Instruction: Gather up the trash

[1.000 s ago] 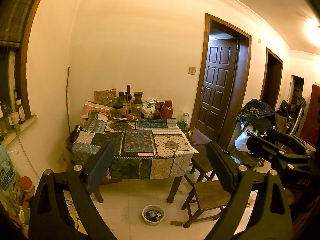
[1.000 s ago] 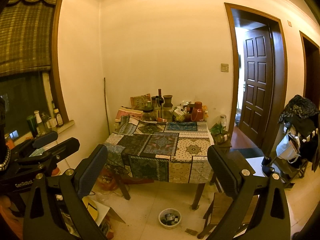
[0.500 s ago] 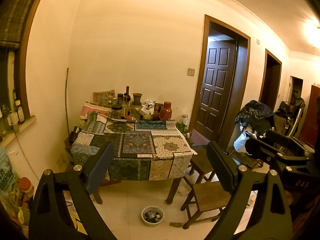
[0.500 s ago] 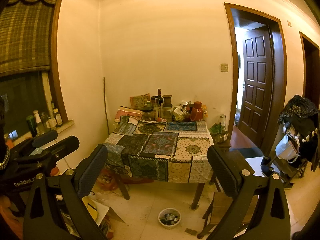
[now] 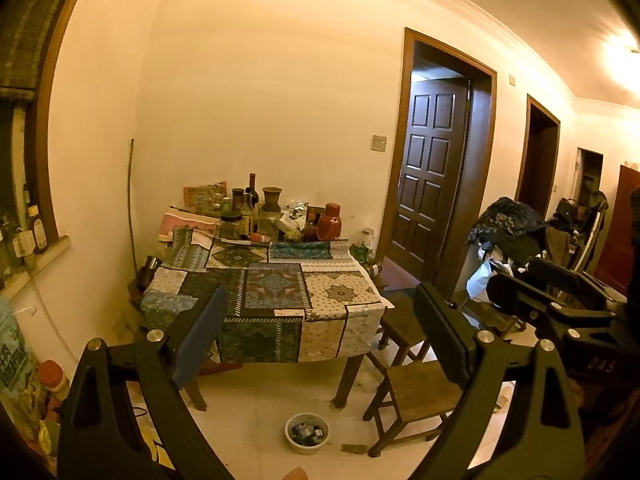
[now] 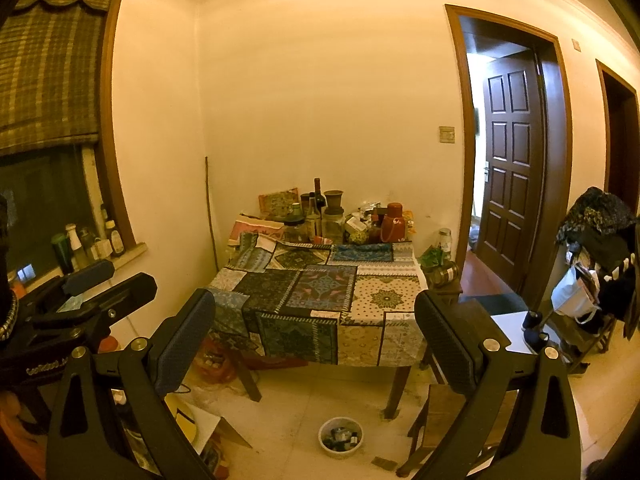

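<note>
White bowl [image 5: 306,434] of trash on floor — below, between open fingers [image 5: 200,332].

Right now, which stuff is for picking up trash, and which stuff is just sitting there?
For the job:
- left gripper, open, empty
- right gripper, open, empty
- small scrap on the floor
- bowl of bits on the floor, possibly trash

Just sitting there:
- patchwork table
- bottles and jars at its back
- wooden stool
- door

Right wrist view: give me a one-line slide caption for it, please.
Open right gripper faces a patchwork-clothed table crowded with bottles and jars; a small bowl sits on the floor.
</note>
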Action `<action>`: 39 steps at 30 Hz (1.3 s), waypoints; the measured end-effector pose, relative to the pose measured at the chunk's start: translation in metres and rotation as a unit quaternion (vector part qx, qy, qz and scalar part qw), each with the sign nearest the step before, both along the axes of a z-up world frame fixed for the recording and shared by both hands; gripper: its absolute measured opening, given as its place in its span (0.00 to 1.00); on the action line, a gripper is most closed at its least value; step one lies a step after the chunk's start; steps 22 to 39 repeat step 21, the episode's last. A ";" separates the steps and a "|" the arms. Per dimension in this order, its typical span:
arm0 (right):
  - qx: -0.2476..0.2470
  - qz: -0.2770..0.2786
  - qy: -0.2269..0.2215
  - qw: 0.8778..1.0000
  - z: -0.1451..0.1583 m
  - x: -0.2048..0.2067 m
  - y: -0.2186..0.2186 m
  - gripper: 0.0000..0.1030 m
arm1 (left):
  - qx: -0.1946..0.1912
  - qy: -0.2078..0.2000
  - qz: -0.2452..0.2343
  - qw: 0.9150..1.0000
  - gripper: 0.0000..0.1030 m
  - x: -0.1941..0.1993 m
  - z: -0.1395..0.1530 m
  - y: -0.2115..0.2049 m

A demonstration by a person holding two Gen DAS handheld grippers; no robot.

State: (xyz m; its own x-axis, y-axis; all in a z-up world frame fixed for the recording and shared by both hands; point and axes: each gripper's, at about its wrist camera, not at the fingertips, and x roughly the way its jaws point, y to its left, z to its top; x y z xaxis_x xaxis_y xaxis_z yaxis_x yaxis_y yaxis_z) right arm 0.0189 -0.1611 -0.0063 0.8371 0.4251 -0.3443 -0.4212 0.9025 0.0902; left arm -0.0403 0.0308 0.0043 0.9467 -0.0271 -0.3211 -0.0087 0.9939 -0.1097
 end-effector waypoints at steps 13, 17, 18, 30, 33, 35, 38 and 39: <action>0.002 -0.004 0.004 1.000 0.002 0.006 0.000 0.96 | 0.006 -0.001 -0.005 1.000 0.92 0.006 0.001 0.004; 0.001 -0.004 0.004 1.000 0.003 0.008 -0.001 0.96 | 0.006 -0.003 -0.004 1.000 0.96 0.012 0.002 0.006; 0.001 -0.005 0.004 1.000 0.003 0.009 -0.001 0.96 | 0.006 -0.003 -0.005 1.000 0.96 0.014 0.002 0.006; 0.000 -0.006 0.006 1.000 0.004 0.013 0.000 0.96 | 0.007 -0.002 -0.008 1.000 0.96 0.022 0.002 0.007; 0.000 -0.006 0.006 1.000 0.004 0.013 0.000 0.96 | 0.007 -0.002 -0.008 1.000 0.96 0.022 0.002 0.007; 0.000 -0.006 0.006 1.000 0.004 0.013 0.000 0.96 | 0.007 -0.002 -0.008 1.000 0.96 0.022 0.002 0.007; 0.000 -0.006 0.006 1.000 0.004 0.013 0.000 0.96 | 0.007 -0.002 -0.008 1.000 0.96 0.022 0.002 0.007; 0.000 -0.006 0.006 1.000 0.004 0.013 0.000 0.96 | 0.007 -0.002 -0.008 1.000 0.96 0.022 0.002 0.007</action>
